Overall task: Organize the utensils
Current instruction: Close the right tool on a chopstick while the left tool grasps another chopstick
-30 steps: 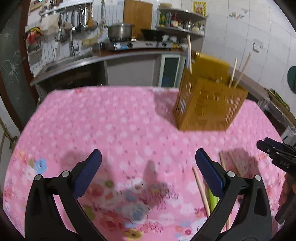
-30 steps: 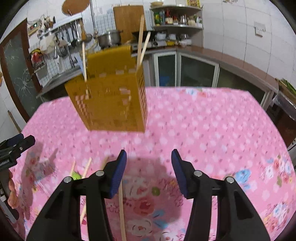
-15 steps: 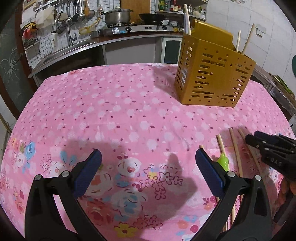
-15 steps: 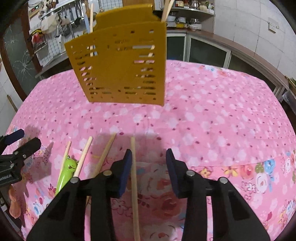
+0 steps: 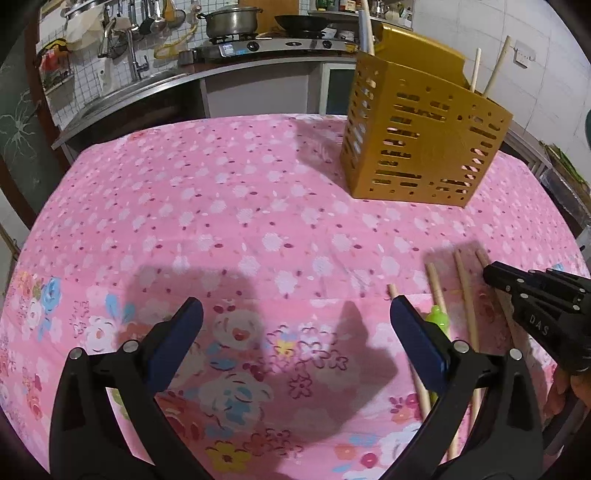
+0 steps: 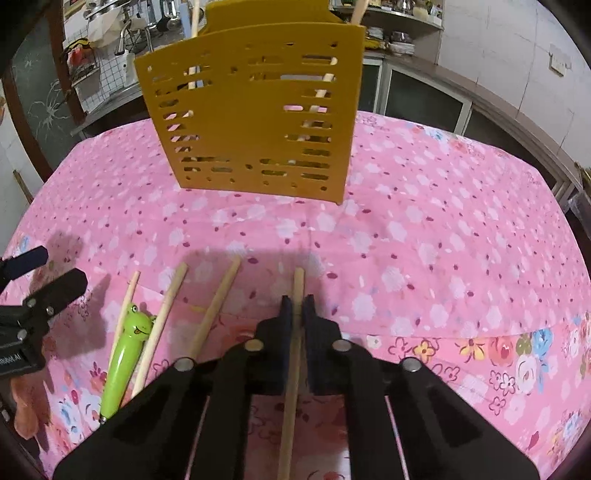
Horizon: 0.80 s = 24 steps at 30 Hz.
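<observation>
My right gripper [image 6: 297, 308] is clenched on a chopstick [image 6: 291, 369]; its jaws have just been closing, and the blue pads now press the stick from both sides. The stick runs up between the fingers, its far tip [image 6: 298, 275] showing just past them. It lies on the pink cloth [image 6: 424, 240].

My left gripper [image 5: 295, 339] is released, jaws wide, nothing between the pads. It hangs over a bare flowered part of the cloth. Its right finger [image 5: 417, 339] stands just beside the loose utensils without touching any that I can confirm.

Left of the gripped stick, in the right wrist view, three more wooden sticks lie on the cloth, roughly side by side: one [image 6: 214, 314] nearest, one [image 6: 162, 321] further left, and a thin one [image 6: 123, 314] at the outside. A green frog-headed utensil [image 6: 125, 354] lies between the last two, touching or nearly touching both; which, I cannot tell.

Beyond them stands the yellow slotted holder [image 6: 251, 122], upright on the cloth, well apart from the loose sticks. Several sticks stand in it, leaning, tips above the rim.

Behind the table: a counter [image 5: 155, 85] with a pot [image 5: 231, 23] on a stove.
</observation>
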Available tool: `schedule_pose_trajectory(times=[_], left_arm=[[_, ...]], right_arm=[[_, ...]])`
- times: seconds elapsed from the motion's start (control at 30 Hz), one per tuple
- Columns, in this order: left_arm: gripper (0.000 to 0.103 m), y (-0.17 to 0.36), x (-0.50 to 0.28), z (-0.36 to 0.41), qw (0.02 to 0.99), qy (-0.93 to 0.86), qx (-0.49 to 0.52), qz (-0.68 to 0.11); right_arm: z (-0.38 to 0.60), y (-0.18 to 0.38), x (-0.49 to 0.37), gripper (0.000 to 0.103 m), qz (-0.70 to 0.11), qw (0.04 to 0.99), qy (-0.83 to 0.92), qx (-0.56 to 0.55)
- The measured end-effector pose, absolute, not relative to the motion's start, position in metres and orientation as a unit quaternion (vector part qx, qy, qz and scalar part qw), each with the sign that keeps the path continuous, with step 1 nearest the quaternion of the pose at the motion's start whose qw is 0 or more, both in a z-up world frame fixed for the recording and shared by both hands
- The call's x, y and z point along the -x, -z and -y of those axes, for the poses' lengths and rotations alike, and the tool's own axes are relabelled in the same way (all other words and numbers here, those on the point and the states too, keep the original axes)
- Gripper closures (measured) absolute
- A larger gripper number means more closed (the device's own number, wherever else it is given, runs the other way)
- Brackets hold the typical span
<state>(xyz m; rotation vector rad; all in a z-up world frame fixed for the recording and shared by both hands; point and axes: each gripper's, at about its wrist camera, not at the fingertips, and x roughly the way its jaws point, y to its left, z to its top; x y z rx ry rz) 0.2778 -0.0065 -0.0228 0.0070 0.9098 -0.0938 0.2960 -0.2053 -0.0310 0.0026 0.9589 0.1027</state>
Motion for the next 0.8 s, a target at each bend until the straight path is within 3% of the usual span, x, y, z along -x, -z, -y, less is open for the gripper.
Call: schedule_pose_trajectory(times=[0.13, 0.27, 0.57, 0.8], left_arm=[[0.007, 0.022, -0.279, 0.014, 0.894, 0.052, -0.007, -0.446], [0.017, 0.024, -0.281, 0.024, 0.886, 0.063, -0.006, -0.458], [0.046, 0.033, -0.291, 0.044, 0.868, 0.075, -0.004, -0.490], [0.076, 0.036, -0.297, 0.064, 0.860, 0.074, -0.023, -0.505]], right_arm=[[0.220, 0.029, -0.293, 0.097, -0.461, 0.887, -0.040, -0.002], [0.241, 0.028, -0.292, 0.097, -0.460, 0.887, -0.026, -0.010], [0.262, 0.031, -0.288, 0.097, -0.462, 0.887, -0.019, -0.016], [0.265, 0.033, -0.290, 0.097, -0.461, 0.887, -0.024, -0.019]])
